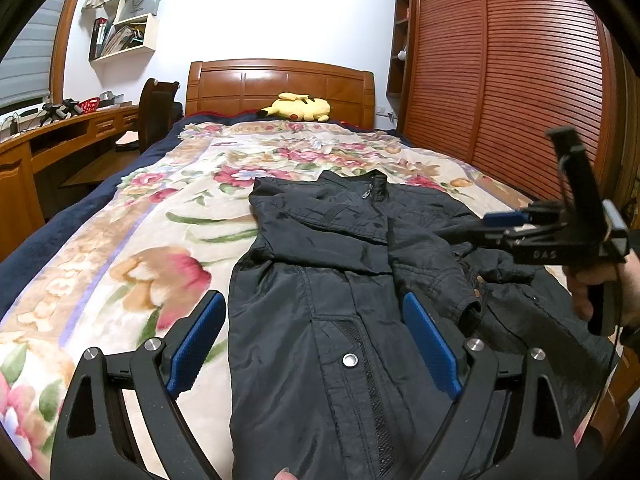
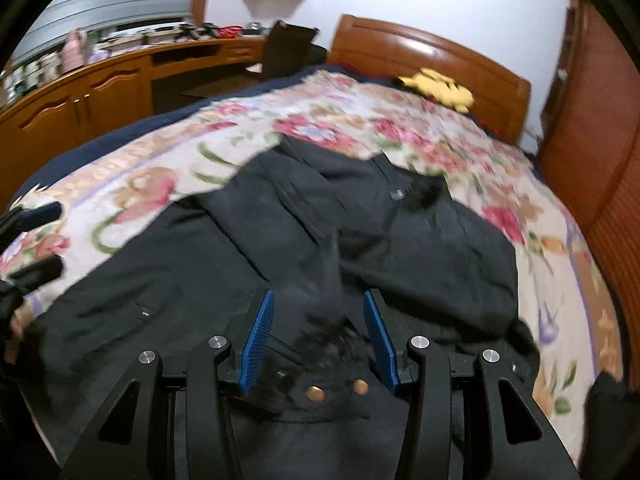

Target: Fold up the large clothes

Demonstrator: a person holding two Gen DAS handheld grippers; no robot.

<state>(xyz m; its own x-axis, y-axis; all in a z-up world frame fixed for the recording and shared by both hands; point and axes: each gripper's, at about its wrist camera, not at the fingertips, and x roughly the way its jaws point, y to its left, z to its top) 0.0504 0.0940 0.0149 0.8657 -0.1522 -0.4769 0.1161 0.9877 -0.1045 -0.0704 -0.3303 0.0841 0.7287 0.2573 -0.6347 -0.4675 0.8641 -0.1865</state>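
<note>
The black jacket (image 1: 340,280) lies flat on the flowered bedspread (image 1: 120,264), its front under the left gripper (image 1: 316,344)'s wide, empty fingers, its cuff (image 2: 320,344) loose between the right gripper (image 2: 320,340)'s half-parted fingers.

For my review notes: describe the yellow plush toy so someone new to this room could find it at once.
Start at the bed with the floral cover and follow it to the wooden headboard at its far end. The plush toy lies on the bed at the foot of that headboard, far beyond the black jacket. It is the only bright yellow thing on the bed.
</note>
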